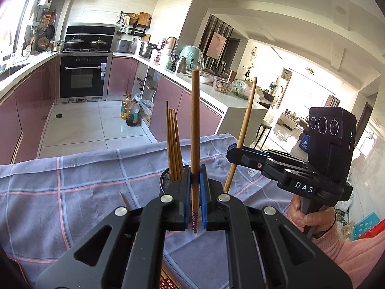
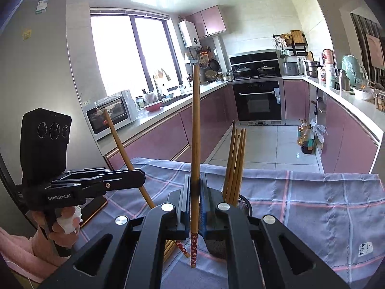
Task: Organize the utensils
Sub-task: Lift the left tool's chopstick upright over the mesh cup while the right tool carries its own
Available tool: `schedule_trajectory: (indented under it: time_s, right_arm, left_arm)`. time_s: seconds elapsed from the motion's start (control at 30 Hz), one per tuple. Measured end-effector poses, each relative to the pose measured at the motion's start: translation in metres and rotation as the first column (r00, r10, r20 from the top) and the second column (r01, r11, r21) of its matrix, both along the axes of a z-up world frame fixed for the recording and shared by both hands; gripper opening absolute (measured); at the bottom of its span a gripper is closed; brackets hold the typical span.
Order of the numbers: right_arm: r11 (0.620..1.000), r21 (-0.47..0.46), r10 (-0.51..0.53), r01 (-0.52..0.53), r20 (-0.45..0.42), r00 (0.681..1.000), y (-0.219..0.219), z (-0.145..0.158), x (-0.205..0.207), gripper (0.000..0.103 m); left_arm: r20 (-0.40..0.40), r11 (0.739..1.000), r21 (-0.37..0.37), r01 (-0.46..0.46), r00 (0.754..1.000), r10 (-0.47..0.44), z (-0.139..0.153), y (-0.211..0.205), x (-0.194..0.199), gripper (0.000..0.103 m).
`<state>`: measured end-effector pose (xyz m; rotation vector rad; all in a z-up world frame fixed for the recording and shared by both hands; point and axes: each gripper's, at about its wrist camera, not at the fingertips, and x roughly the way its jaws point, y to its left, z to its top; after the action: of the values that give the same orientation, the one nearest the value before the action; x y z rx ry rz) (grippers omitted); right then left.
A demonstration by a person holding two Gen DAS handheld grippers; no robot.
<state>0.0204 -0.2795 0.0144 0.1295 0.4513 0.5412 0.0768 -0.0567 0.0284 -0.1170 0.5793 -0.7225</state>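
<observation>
Left gripper (image 1: 195, 187) nearest the lens in the left wrist view: jaws closed on one chopstick (image 1: 195, 130), clamped low on the shaft between the blue pads (image 1: 204, 192). Chopstick upright, plain wooden end pointing up, red patterned end (image 1: 195, 221) hanging just below the pads above the cloth (image 1: 84, 180). Just behind the left finger, a dark mesh holder (image 1: 164, 180) on the cloth, with a bundle of chopsticks (image 1: 173, 144) standing in it. To the right in the same view, right gripper (image 1: 237, 149) held by a hand (image 1: 305, 214) in a pink sleeve (image 1: 349, 248), closed on a second chopstick (image 1: 241, 134) that leans to the upper right, lower tip near the cloth. In the right wrist view, the same right gripper (image 2: 195, 190) nearest the lens, jaws closed on its chopstick (image 2: 196, 132), gripped low on the shaft, red flowered end (image 2: 193, 250) below the pads. Holder (image 2: 244, 204) just right of the right finger, its bundle (image 2: 235, 163) upright and close beside the gripped stick. More chopsticks (image 2: 179, 249) flat on the cloth under the gripper, partly hidden. Left gripper (image 2: 134, 177) at the left of this view, held by a hand (image 2: 65, 224), its chopstick (image 2: 120, 144) tilted to the upper left. Grippers apart, each stick clear of the holder. Plaid cloth covering a table, kitchen behind.
</observation>
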Motion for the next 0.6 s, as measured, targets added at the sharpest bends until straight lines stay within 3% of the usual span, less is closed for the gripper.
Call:
schedule_trajectory:
  time_s: [0.6]
  right_arm:
    - [1.0, -0.02, -0.015, 0.017, 0.062, 0.998, 0.0, 0.022, 0.016, 0.006]
  left_arm:
    - [0.085, 1.0, -0.024, 0.0, 0.996, 0.002, 0.031, -0.007, 0.007, 0.008]
